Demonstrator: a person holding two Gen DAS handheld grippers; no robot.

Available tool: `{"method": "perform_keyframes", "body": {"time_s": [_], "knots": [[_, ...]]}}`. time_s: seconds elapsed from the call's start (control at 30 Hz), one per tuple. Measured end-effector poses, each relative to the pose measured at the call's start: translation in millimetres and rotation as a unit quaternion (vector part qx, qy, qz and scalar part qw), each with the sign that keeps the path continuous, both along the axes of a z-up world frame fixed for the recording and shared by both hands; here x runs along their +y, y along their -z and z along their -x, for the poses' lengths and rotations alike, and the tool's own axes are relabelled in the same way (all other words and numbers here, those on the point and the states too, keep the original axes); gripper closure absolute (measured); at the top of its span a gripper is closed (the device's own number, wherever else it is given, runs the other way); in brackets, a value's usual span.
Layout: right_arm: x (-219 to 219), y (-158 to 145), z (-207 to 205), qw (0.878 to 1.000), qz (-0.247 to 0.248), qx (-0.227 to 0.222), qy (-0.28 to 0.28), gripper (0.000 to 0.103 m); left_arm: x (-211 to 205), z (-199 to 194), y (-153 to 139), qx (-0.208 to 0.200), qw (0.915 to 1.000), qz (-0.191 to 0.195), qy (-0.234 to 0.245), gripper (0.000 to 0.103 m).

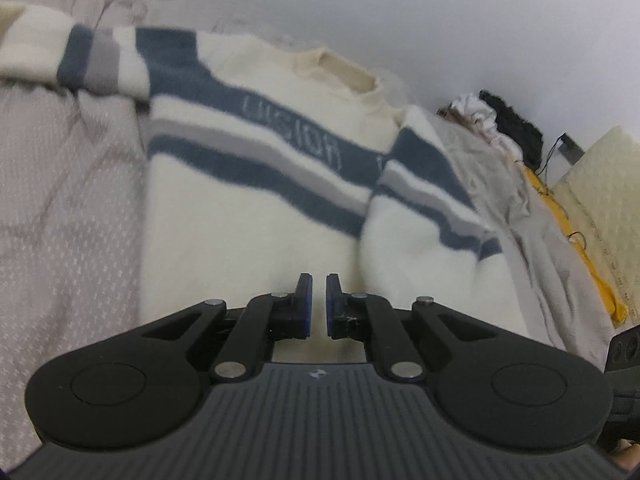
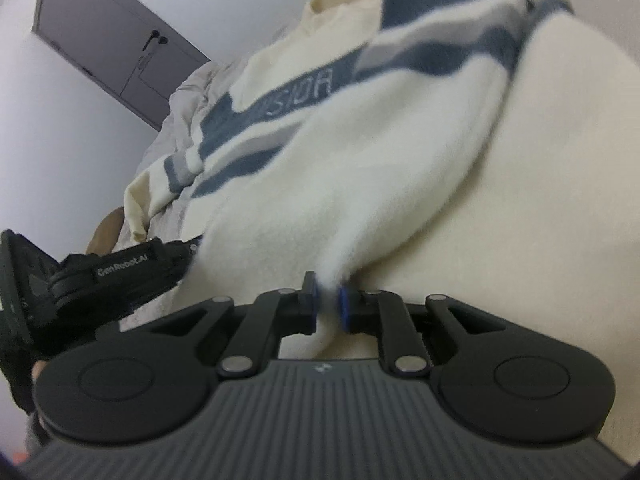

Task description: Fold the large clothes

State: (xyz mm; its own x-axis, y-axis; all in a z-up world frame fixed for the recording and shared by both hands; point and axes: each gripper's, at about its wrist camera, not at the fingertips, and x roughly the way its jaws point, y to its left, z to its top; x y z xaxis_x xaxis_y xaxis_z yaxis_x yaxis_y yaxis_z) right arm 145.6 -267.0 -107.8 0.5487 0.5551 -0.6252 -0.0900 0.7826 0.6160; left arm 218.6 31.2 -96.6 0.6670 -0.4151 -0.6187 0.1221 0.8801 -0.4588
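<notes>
Grey dotted bedding [image 1: 60,200] under white walls [image 1: 440,8] — both grippers' fingers [image 2: 344,304] pinch the cream striped sweater [image 1: 248,216].

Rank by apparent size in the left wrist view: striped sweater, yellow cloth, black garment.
1. Striped sweater, by far the largest.
2. Yellow cloth.
3. Black garment; partly hidden and farther away, so the last two are unsure.
</notes>
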Motion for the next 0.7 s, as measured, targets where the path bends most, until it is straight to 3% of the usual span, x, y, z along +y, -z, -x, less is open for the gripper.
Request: {"method": "perform_keyframes", "body": {"time_s": [0.17, 0.23, 0.3, 0.4, 0.47, 0.57, 0.7], "knots": [[-0.2, -8.5, 3.4, 1.000, 0.012, -0.014, -0.004, 0.082, 10.6, -2.2, -16.1, -0.030, 0.9978, -0.052, -0.028, 0.094], [-3.0, -11.4, 6.1, 1.000, 0.018, -0.022, 0.004, 0.068, 22.0, -10.2, -23.7, -0.044, 0.9950, -0.081, -0.040, 0.087], [-3.7, -13.3, 6.8, 0.999, 0.030, -0.030, 0.013, 0.063, 36.5, -22.6, -29.7, -0.052, 0.9904, -0.112, -0.063, 0.074], [-4.1, -16.2, 7.5, 0.998, 0.043, -0.043, 0.013, 0.063, 63.8, -45.7, -36.4, -0.049, 0.9821, -0.159, -0.089, 0.066], [-4.4, -17.0, 8.4, 0.997, 0.051, -0.051, 0.012, 0.063, 89.6, -59.5, -38.6, -0.045, 0.9747, -0.185, -0.118, 0.059], [-3.5, -20.3, 7.0, 0.996, 0.063, -0.062, 0.013, 0.063, 134.3, -77.5, -36.9, -0.037, 0.9619, -0.216, -0.163, 0.059], [-1.9, -22.5, 5.6, 0.994, 0.078, -0.078, 0.009, 0.063, 195.1, -92.7, -30.7, -0.022, 0.9382, -0.250, -0.238, 0.055]]}}
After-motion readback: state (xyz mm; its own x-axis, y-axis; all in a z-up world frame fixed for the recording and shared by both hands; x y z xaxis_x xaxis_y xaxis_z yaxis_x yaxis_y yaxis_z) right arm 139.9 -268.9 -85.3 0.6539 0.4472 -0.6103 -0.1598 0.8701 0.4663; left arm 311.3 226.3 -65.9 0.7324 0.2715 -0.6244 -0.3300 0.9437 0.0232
